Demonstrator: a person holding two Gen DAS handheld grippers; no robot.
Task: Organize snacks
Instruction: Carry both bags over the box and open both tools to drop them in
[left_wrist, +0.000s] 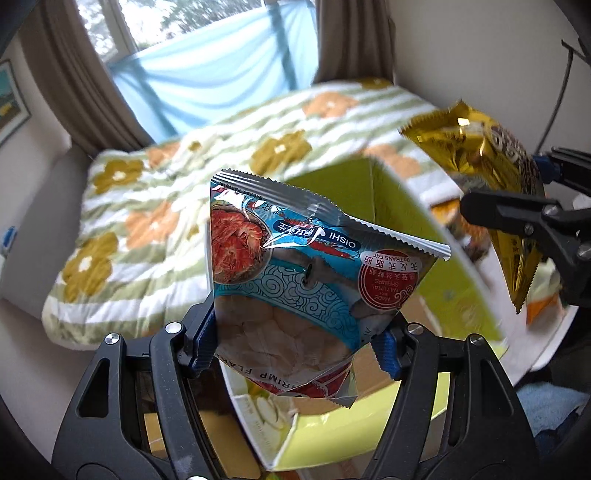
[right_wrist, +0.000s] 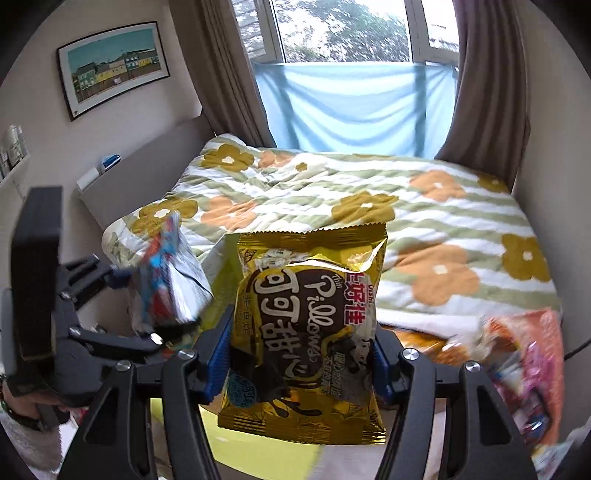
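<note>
Snacks rode 1 per gripper: your left gripper (left_wrist: 295, 350) clamped the shrimp-flake bag (left_wrist: 295, 273) over the green box (left_wrist: 406, 221), your right gripper (right_wrist: 303, 369) pinched the gold Pillows bag (right_wrist: 306, 332), apparently for boxing.

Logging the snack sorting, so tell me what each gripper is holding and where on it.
Left gripper pinches the blue shrimp flakes bag across its lower sides. Right gripper pinches the gold Pillows bag across its lower sides.

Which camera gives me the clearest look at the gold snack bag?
Right wrist view: the gold snack bag faces the lens, centred, clamped between the right gripper pads. Left wrist view shows it only sideways at the right edge, partly hidden.
</note>
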